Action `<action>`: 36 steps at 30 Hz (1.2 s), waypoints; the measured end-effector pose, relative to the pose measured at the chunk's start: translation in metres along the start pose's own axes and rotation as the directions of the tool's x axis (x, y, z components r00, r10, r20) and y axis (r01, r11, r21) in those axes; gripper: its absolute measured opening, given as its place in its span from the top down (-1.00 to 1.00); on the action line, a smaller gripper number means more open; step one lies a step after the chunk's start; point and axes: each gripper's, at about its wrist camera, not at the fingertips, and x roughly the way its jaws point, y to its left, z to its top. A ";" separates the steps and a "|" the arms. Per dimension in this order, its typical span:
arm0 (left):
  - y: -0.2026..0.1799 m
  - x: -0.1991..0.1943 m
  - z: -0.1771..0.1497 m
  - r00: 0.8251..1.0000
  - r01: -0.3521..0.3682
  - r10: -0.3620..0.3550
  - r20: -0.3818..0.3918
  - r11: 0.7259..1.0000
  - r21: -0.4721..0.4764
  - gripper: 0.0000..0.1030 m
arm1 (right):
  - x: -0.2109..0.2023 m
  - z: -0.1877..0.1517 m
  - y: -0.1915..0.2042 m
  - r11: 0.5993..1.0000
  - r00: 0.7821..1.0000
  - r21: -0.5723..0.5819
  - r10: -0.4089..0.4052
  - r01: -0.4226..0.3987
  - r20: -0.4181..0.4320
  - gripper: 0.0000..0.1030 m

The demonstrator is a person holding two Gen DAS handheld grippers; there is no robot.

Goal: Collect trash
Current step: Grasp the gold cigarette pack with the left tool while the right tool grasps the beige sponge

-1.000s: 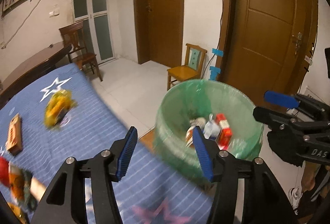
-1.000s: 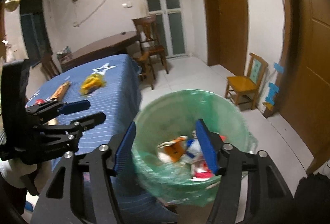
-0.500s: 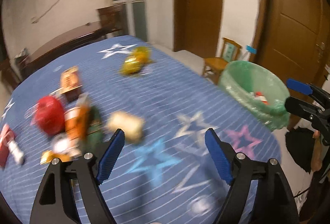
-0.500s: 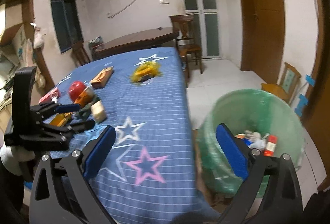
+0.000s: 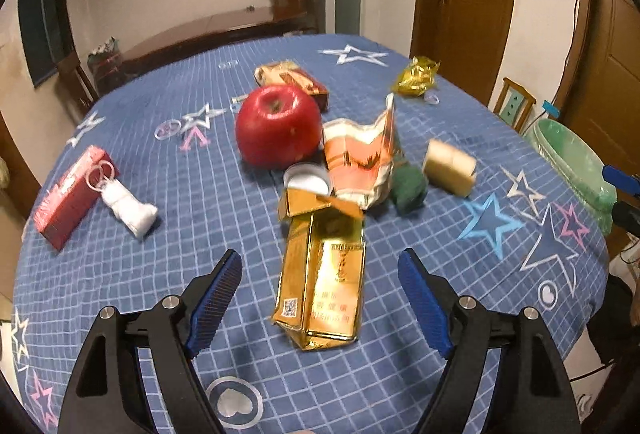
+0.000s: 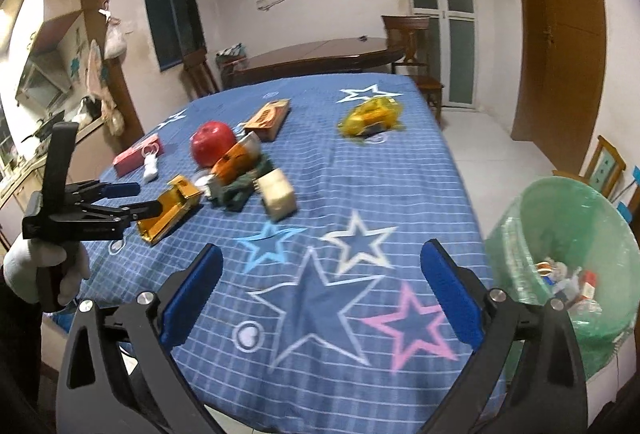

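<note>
1. Hovering above the gold carton, the left gripper has its fingers wide apart, touching nothing; the carton lies flat on the blue starred bench between them in this view.
2. The carton's long axis runs away from the camera, its torn-open flap end pointing toward the pile behind.
3. Crowding that far end: a white cap, an orange crumpled wrapper, a dark green wad and a red apple. A beige block sits just right of the wad.
4. Well to the left lie a red box and a white tissue roll, touching.
5. Farther back rest a brown-red pack and a yellow foil wrapper.
6. The right gripper hangs over bare cloth with fingers fully apart, empty.
7. The green-lined bin stands off the bench's right edge, litter inside.
</note>
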 end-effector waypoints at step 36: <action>0.006 0.041 -0.003 0.999 0.005 -0.004 -0.052 1.000 0.009 0.02 | 0.147 0.050 0.033 0.958 0.969 -0.269 0.034 -0.101 -0.243 -0.01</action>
